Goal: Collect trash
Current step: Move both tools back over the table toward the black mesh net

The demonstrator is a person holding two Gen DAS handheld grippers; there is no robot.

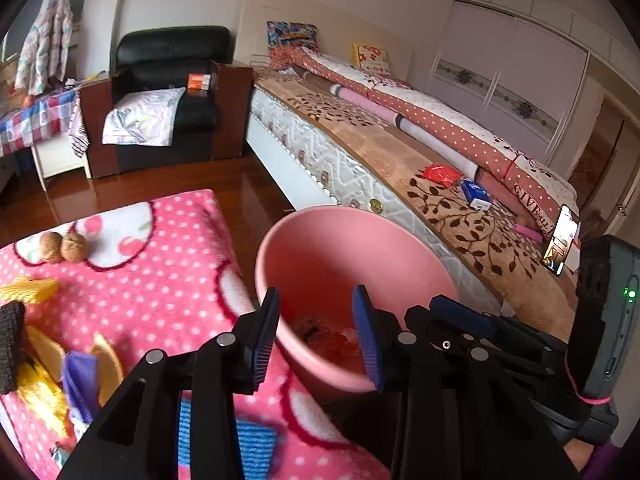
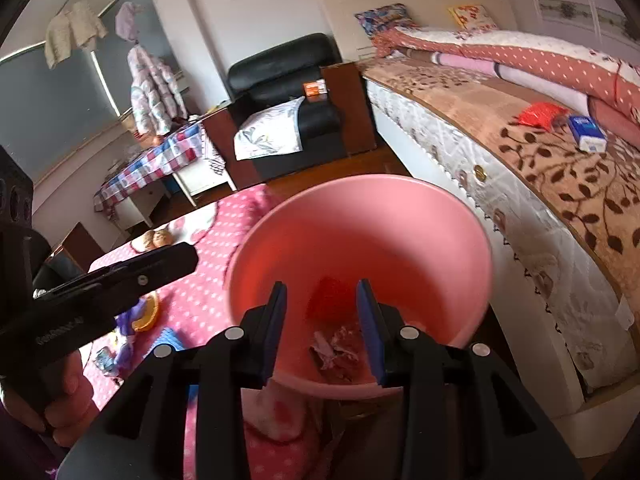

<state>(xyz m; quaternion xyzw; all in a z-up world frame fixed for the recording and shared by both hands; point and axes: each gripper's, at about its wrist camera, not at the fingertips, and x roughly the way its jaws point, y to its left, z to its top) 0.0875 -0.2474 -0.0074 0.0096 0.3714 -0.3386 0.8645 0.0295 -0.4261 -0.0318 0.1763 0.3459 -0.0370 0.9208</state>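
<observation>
Left gripper (image 1: 316, 312) and right gripper (image 2: 322, 306) poised over pink bin (image 1: 340, 224), jaws parted and empty, for dropping trash (image 2: 334, 350).

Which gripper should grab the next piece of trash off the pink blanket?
Probably left. Both the left gripper and right gripper hang open and empty over the pink bin, but the remaining scraps and walnuts lie on the left gripper's side of the pink blanket.
</observation>
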